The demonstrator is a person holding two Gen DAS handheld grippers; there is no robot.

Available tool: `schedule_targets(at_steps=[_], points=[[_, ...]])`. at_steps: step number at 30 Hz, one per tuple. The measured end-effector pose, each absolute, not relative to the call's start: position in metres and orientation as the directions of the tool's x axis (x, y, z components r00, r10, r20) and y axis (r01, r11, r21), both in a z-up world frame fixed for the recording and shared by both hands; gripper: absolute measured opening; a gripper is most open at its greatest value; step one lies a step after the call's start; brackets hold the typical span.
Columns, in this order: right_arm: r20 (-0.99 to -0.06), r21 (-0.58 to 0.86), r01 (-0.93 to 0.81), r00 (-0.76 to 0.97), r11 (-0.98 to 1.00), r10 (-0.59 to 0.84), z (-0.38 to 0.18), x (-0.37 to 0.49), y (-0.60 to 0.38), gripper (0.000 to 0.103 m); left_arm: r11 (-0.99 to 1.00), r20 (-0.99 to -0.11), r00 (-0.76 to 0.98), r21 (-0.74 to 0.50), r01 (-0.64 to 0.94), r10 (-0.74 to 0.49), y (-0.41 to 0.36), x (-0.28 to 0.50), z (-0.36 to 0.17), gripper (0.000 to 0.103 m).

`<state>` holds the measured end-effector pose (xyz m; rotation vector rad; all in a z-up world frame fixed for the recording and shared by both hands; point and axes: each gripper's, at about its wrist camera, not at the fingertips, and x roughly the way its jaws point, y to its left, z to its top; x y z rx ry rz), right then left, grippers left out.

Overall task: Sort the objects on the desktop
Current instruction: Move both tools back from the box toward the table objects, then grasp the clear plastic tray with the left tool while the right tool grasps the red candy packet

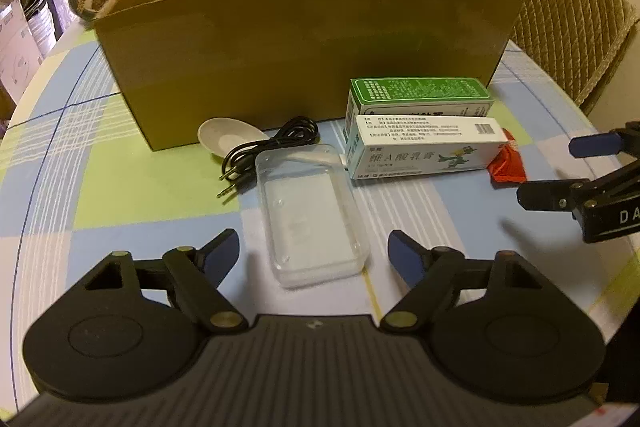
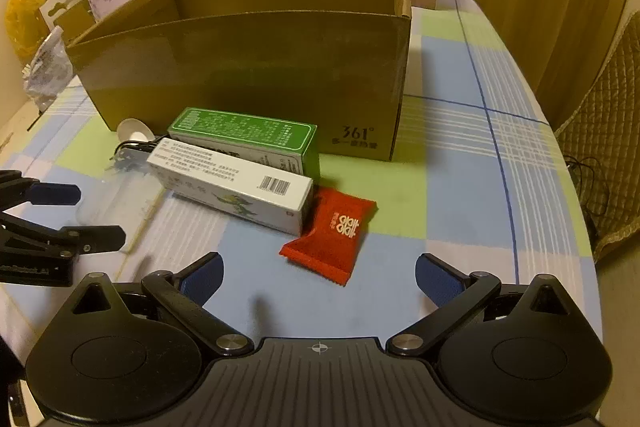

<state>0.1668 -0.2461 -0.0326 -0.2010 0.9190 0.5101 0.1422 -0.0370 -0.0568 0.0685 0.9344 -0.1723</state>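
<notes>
Left hand-held gripper [image 1: 314,257]: jaws spread wide, holding nothing; the near end of the clear plastic case [image 1: 310,215] lies between its fingertips, no contact seen. Right hand-held gripper [image 2: 320,277]: also wide open and empty, low over the tabletop [image 2: 460,195], red sachet [image 2: 334,233] just ahead of it.

Landmark: open cardboard box [image 1: 304,55], upright on the checked cloth. In front of the box: green carton [image 1: 418,97] nearest its wall; white carton [image 1: 426,147] just beside the green one, on the side away from the box. Red sachet touches the white carton's end. Black cable [image 1: 266,151] and white dish [image 1: 228,139] lie close to the box front, clear plastic case beyond them.
</notes>
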Motion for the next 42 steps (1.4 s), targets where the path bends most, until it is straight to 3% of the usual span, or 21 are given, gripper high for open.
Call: schedule_targets(at_steps=[3, 8, 18, 20, 22, 25, 31, 42], points=[[-0.805, 0.057, -0.490, 0.493, 0.870, 0.331, -0.037, 0.174, -0.246, 0.099, 0.983, -0.813, 0.575, 0.014, 0.183, -0.095, -0.041, 0.149, -0.063, 0.068], [-0.820, 0.063, -0.484, 0.473, 0.873, 0.321, -0.047, 0.187, -0.244, 0.087, 0.983, -0.817, 0.569, 0.013, 0.185, -0.097, -0.041, 0.156, -0.066, 0.056], [-0.828, 0.042, -0.502, 0.466, 0.864, 0.311, -0.058, 0.202, -0.239, 0.073, 0.981, -0.816, 0.573, 0.037, 0.189, -0.079, -0.043, 0.163, -0.068, 0.053], [-0.825, 0.013, -0.514, 0.478, 0.858, 0.300, -0.058, 0.201, -0.236, 0.064, 0.980, -0.819, 0.569, 0.039, 0.193, -0.080, -0.043, 0.164, -0.069, 0.053], [-0.823, 0.003, -0.528, 0.481, 0.849, 0.302, -0.058, 0.201, -0.234, 0.046, 0.979, -0.822, 0.565, 0.042, 0.197, -0.078, -0.043, 0.164, -0.070, 0.053], [-0.825, -0.003, -0.529, 0.481, 0.849, 0.297, -0.057, 0.200, -0.234, 0.033, 0.978, -0.823, 0.562, 0.045, 0.204, -0.079, -0.043, 0.161, -0.071, 0.051], [-0.839, 0.006, -0.539, 0.456, 0.843, 0.298, -0.053, 0.181, -0.243, 0.028, 0.975, -0.833, 0.548, 0.054, 0.215, -0.075, -0.041, 0.148, -0.069, 0.051], [-0.854, 0.080, -0.550, 0.393, 0.832, 0.342, -0.048, 0.112, -0.257, 0.029, 0.965, -0.851, 0.518, 0.059, 0.257, -0.086, -0.033, 0.080, -0.061, 0.051]])
